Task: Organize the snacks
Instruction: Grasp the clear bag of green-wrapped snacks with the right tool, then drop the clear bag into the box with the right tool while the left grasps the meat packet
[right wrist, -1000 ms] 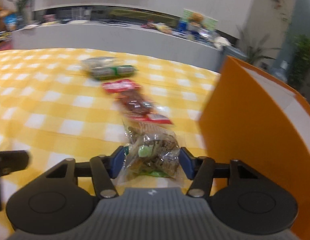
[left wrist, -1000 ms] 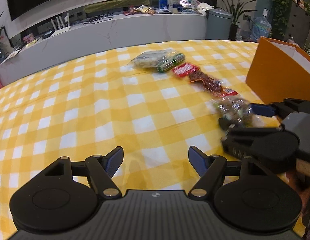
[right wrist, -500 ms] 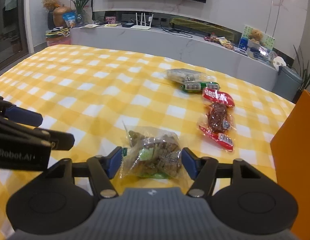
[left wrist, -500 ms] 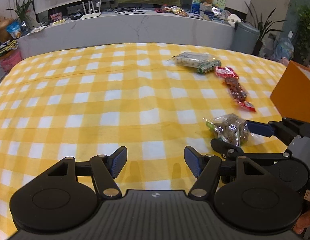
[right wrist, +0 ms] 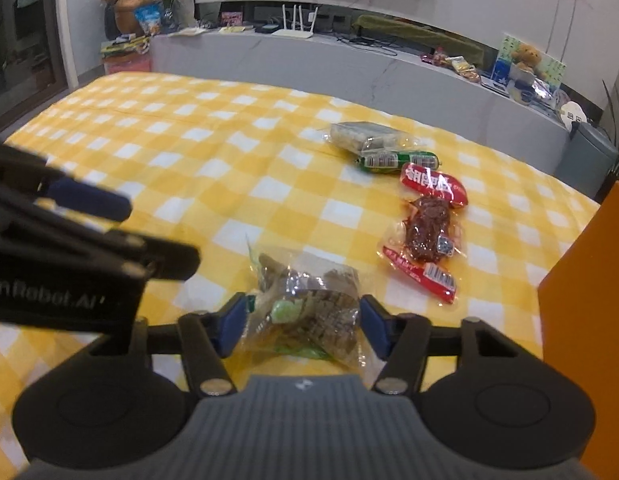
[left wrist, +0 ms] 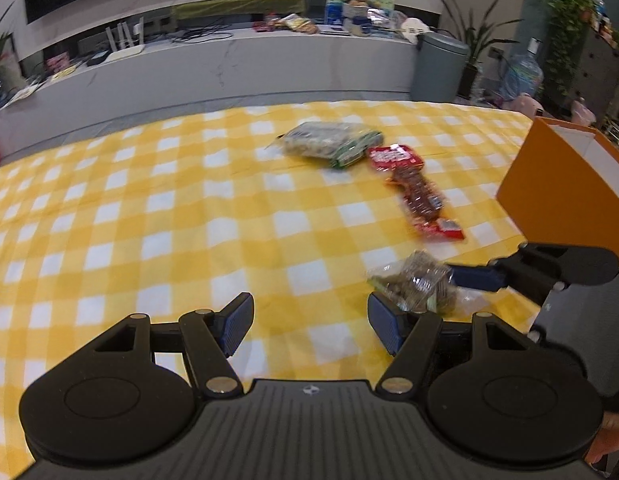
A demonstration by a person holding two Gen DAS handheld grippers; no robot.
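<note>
Change since earlier frames: the right gripper [right wrist: 301, 330] has carried the clear snack bag [right wrist: 305, 308] a little off the cloth and away from the orange box [right wrist: 585, 304], which filled the right of its view a second ago; its jaws have just been closing, with the bag between them. The left gripper's jaws narrowed slightly earlier in that second and have nothing between them
Left wrist view, tool: left gripper [left wrist: 309, 318] parted and empty, hovering over the yellow checked tablecloth [left wrist: 149, 220]
Left wrist view, snacks: the clear snack bag [left wrist: 413, 284] is blurred, just right of the left gripper's right finger, pinched by the right gripper [left wrist: 449, 300]; the red-ended meat pack [left wrist: 423, 204], the red packet [left wrist: 393, 158] and the green-edged bag [left wrist: 329, 144] lie in a row further off
Left wrist view, box: orange box [left wrist: 565, 192] stands at the right edge of the table; its inside is not visible
Right wrist view, tool: both blue pads press the sides of the clear bag, so it is grasped
Right wrist view, remaining: meat pack [right wrist: 427, 240], red packet [right wrist: 433, 182], green sausage pack [right wrist: 397, 159] and pale bag [right wrist: 361, 134] are loose on the cloth
Progress: judged early, with one snack in hand, four untouched, and none seen in the box
</note>
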